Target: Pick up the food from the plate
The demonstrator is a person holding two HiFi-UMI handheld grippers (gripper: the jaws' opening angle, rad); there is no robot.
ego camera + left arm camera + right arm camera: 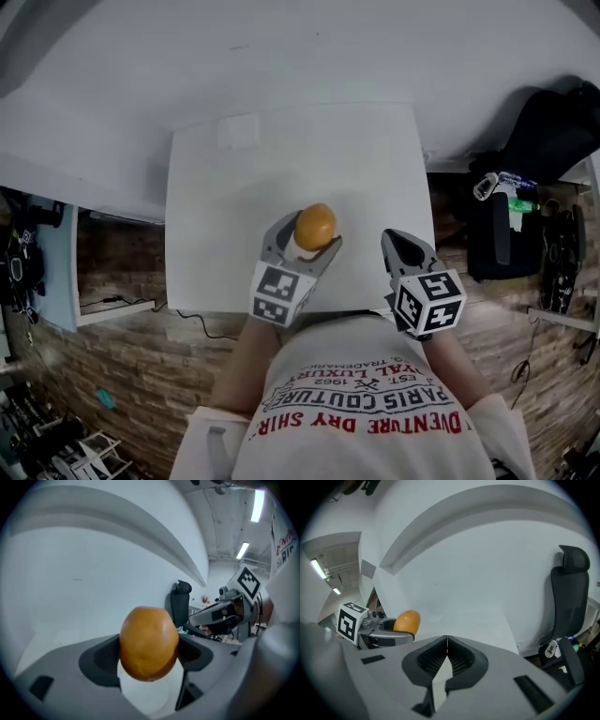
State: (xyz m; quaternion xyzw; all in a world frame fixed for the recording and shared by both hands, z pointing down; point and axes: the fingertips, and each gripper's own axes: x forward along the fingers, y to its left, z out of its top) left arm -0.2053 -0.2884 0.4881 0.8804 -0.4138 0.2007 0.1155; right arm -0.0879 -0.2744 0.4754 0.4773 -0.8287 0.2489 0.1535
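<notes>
A round orange fruit (315,226) is clamped between the jaws of my left gripper (309,236), held above the near part of the white table (281,159). In the left gripper view the fruit (149,643) fills the gap between the grey jaws of the left gripper (149,656). My right gripper (401,246) hovers to the right over the table's near right corner, jaws together and empty. The right gripper view shows the right gripper (447,641) with its ridged pads touching, and the fruit (407,621) to its left. I see no plate in any view.
A faint pale square patch (237,129) lies at the far end of the table. A black chair (569,602) stands to the right, with a black bag (553,131) and clutter (502,187) beside it. White shelving (103,309) sits left over a brick-patterned floor.
</notes>
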